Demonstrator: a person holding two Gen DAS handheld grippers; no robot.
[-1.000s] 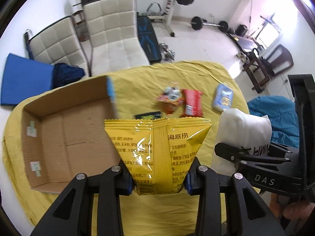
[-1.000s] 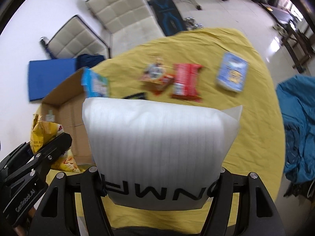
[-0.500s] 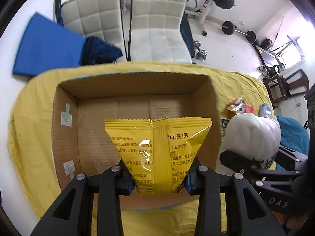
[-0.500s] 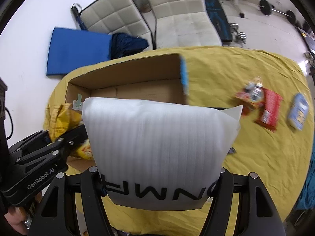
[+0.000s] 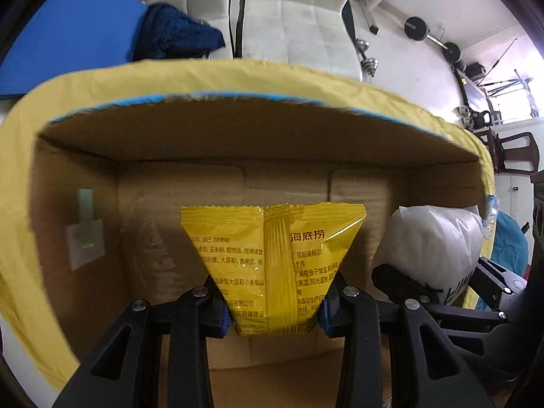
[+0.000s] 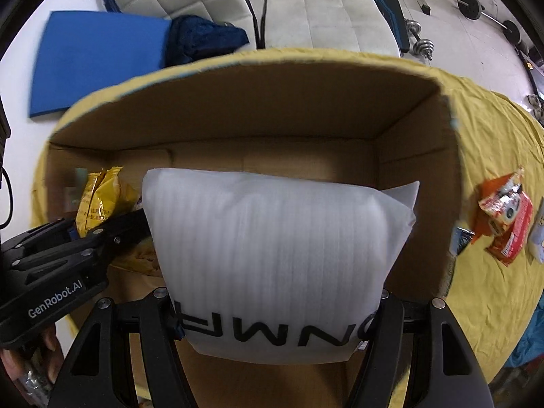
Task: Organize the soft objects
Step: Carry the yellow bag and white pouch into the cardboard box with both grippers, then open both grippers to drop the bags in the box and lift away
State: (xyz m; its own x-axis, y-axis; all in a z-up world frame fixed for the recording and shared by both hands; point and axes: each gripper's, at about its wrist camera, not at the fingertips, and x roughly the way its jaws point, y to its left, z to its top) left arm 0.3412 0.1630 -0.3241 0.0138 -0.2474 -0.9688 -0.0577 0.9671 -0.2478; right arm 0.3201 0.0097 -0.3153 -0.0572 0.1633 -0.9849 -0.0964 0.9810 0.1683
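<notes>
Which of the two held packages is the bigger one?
The white foam pouch in the right gripper; the yellow snack packet in the left gripper is slimmer.

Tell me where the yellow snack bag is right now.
The yellow snack bag is clamped in the left gripper, hanging inside the cardboard box, with the white foam pouch beside it on the right.

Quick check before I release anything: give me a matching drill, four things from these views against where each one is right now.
Things:
1. yellow snack bag
2. white foam pouch
3. red snack packets
4. blue mat

Places:
a. on the floor beside the chairs
b. in the right gripper, over the cardboard box
c. lying on the yellow cloth, outside the box
d. in the left gripper, over the box

Pairs: 1-d, 2-b, 3-c, 4-a
</notes>
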